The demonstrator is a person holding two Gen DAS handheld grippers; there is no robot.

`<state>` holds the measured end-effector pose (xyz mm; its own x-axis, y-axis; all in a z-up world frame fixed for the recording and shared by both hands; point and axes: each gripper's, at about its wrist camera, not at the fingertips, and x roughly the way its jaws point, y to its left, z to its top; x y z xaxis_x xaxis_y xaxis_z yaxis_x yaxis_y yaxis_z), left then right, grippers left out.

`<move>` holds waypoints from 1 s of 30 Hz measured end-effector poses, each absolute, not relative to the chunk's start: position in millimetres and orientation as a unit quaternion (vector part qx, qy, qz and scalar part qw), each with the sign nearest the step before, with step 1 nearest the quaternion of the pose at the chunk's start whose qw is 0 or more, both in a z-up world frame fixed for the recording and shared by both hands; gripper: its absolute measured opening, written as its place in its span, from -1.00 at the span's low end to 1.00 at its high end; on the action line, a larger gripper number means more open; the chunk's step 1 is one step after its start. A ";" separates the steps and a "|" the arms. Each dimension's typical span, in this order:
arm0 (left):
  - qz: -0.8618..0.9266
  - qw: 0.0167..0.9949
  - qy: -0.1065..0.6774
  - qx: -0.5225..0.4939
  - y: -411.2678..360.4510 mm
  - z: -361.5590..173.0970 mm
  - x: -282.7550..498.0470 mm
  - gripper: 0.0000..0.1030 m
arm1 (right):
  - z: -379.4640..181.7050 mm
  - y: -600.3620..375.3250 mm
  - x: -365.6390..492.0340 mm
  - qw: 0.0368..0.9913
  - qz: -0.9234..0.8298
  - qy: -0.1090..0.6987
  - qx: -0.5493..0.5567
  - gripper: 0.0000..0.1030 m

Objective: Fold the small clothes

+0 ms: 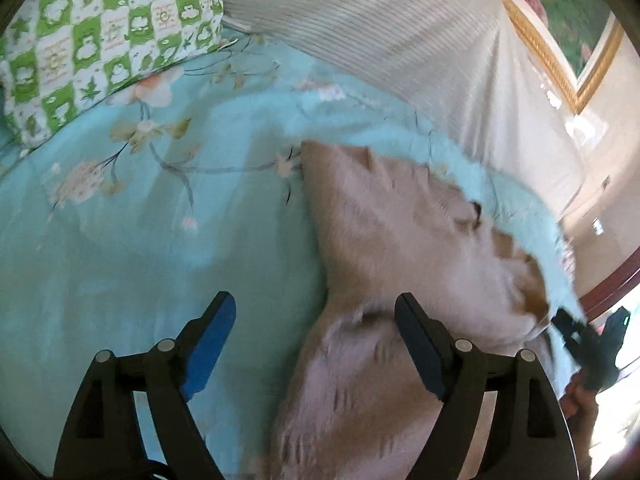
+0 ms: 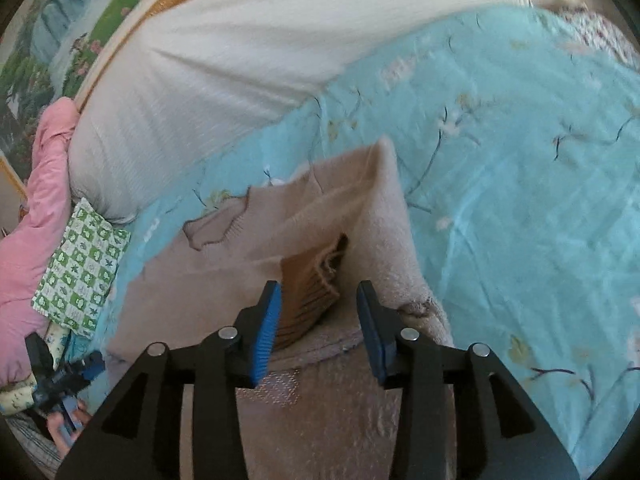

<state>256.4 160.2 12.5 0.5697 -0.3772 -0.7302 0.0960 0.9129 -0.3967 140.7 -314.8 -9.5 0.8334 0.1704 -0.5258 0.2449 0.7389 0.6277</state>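
A small beige knit garment (image 1: 400, 240) lies rumpled on a turquoise floral bedsheet (image 1: 140, 240). My left gripper (image 1: 316, 312) is open, held over the garment's left edge, with nothing between its blue pads. In the right wrist view the garment (image 2: 320, 216) is partly folded, with a raised ridge on the right. My right gripper (image 2: 318, 300) is open, its jaws either side of a brown ribbed cuff (image 2: 308, 284) that touches the left pad (image 2: 266, 332). The right gripper also shows at the far right of the left view (image 1: 588, 332); the left gripper shows at bottom left of the right view (image 2: 60, 372).
A green-and-white checked pillow (image 1: 92, 32) lies at the back left. A white striped cover (image 1: 400, 40) rises behind the garment. A gold-framed picture (image 1: 568, 20) hangs on the wall. A pink quilt (image 2: 32, 220) is bunched at the left.
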 end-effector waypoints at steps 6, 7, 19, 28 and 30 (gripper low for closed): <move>-0.157 0.827 0.509 -0.180 136.5 -19.7 327.2 0.60 | 5.4 -283.2 159.7 0.900 0.055 0.280 0.329 -0.21; -0.155 0.831 0.507 -0.170 131.4 -20.3 331.6 0.61 | 5.0 -278.7 166.2 0.900 0.070 0.282 0.325 -0.21; -0.115 0.876 0.458 -0.104 108.2 -20.1 335.3 -0.84 | -43.7 -300.9 201.0 0.868 0.005 0.343 0.360 -0.55; -0.107 0.895 0.425 -0.088 113.3 26.2 264.0 -0.37 | -2.6 -292.1 123.5 0.886 0.026 0.309 0.345 -0.35; -0.107 0.895 0.424 -0.091 116.0 30.6 239.5 -0.16 | 0.2 -285.6 102.0 0.888 0.029 0.307 0.342 -0.25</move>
<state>239.5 116.0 30.6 0.6183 -0.2691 -0.7384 0.1143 0.9603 -0.2543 102.0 -285.6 0.2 0.8094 0.2618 -0.5257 0.1586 0.7644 0.6249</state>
